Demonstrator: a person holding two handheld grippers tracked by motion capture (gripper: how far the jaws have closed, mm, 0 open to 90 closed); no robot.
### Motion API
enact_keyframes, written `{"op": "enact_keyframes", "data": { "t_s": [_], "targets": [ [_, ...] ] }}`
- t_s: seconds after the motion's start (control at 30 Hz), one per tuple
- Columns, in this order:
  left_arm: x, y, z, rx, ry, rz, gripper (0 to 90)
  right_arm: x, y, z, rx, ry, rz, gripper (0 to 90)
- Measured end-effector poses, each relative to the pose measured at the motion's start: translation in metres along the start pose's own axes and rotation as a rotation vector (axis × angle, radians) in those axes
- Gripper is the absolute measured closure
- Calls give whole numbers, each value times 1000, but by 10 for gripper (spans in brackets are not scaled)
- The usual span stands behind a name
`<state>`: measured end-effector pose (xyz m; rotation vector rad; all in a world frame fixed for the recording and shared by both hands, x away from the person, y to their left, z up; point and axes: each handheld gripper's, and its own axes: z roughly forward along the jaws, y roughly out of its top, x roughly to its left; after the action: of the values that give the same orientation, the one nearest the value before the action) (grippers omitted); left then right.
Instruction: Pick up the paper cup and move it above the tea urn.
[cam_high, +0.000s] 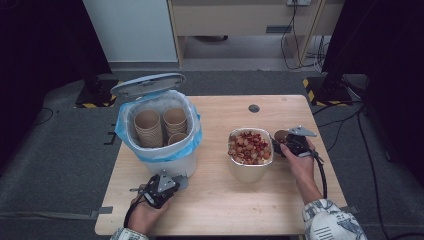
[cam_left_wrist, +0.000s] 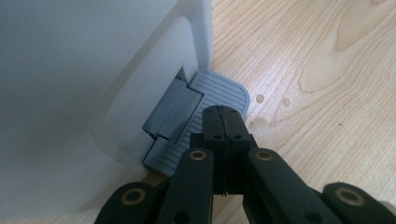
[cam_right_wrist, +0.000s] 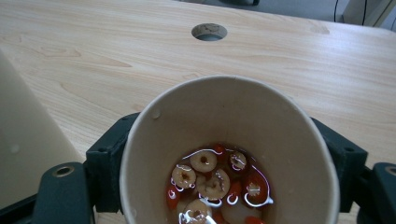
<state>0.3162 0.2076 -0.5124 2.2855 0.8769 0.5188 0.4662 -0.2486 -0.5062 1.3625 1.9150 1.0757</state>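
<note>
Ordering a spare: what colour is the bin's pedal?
Grey, ribbed pedal; clearest in the left gripper view.

- My left gripper (cam_high: 161, 188) is a black, blocky tool with a grey three-cornered plate on top, fixed by small dark screws.
- In the left gripper view its jaws are matte black links, each joint set with a brass-coloured ringed pivot, and the tips carry small round screw holes.
- A black cable loops from it back past my left hand (cam_high: 145, 216).
- My right gripper (cam_high: 291, 142) is black too, with the same grey plate above it.
- Its black cable trails along my right hand (cam_high: 303, 164) and forearm.
- My sleeves are white with a grey-blue printed pattern, ending near the elbow.
</note>
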Motion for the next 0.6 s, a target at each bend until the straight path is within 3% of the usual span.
{"op": "enact_keyframes", "data": {
  "t_s": [0.27, 0.6],
  "targets": [
    [0, 0, 0, 0, 0, 0, 899, -4, 5, -8, -34, 7, -33, 238],
    [0, 0, 0, 0, 0, -1, 899, -23, 21, -31, -55, 0, -81, 242]
  ]
}}
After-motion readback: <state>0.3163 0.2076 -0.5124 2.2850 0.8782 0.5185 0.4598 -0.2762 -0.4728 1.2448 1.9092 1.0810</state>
